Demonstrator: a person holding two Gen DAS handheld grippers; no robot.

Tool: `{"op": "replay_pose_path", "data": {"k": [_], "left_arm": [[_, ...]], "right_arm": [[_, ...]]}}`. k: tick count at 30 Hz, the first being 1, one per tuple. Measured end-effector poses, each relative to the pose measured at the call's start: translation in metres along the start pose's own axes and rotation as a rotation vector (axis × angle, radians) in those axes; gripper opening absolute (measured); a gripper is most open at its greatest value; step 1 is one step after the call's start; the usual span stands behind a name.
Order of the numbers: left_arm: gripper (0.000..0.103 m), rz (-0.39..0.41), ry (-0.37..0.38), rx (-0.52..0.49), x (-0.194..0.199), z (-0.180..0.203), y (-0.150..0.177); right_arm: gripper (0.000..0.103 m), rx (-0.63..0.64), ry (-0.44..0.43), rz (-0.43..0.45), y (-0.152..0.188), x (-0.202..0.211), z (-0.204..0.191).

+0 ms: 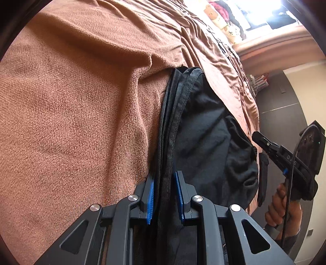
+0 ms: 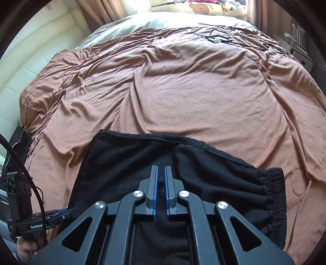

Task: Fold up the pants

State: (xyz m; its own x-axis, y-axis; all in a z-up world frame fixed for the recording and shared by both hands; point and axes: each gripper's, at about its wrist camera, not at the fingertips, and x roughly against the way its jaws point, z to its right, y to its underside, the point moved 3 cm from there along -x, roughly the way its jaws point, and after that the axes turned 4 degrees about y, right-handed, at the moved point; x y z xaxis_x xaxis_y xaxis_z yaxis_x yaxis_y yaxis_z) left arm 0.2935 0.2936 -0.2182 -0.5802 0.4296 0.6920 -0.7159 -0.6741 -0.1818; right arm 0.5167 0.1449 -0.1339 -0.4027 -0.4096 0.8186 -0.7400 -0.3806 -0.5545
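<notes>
Black pants (image 2: 126, 163) lie folded on a brown blanket (image 2: 183, 91), their elastic waistband (image 2: 279, 193) at the right. My left gripper (image 1: 165, 175) is shut on a thick seamed edge of the pants (image 1: 203, 126), which runs up between the blue pads (image 1: 151, 193). In the right wrist view the left gripper (image 2: 61, 216) sits at the pants' lower left corner. My right gripper (image 2: 161, 167) hovers over the middle of the pants, shut with nothing in it. From the left wrist view the right gripper (image 1: 255, 135) hangs above the waistband end, held by a hand (image 1: 279, 203).
The blanket covers a wide bed. Black cables and a white charger (image 2: 217, 38) lie at its far side by a bear-print pillow (image 2: 199, 8). A cream padded wall (image 2: 30, 61) runs along the left, with another dark garment (image 2: 20, 146) there. Dark floor (image 1: 285, 97) lies past the bed's edge.
</notes>
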Motion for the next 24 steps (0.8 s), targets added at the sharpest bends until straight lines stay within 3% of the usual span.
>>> {"op": "replay_pose_path", "data": {"k": [7, 20, 24], "left_arm": [[0.020, -0.009, 0.002, 0.002, 0.001, 0.001, 0.006], [0.020, 0.002, 0.010, -0.013, 0.002, -0.002, 0.015], [0.016, 0.004, 0.000, -0.017, 0.002, -0.002, 0.014]], "right_arm": [[0.001, -0.008, -0.029, 0.004, 0.042, 0.033, 0.003], [0.001, 0.010, -0.047, -0.042, 0.115, 0.040, -0.002], [0.001, -0.004, -0.047, -0.064, 0.136, 0.043, 0.001]]}}
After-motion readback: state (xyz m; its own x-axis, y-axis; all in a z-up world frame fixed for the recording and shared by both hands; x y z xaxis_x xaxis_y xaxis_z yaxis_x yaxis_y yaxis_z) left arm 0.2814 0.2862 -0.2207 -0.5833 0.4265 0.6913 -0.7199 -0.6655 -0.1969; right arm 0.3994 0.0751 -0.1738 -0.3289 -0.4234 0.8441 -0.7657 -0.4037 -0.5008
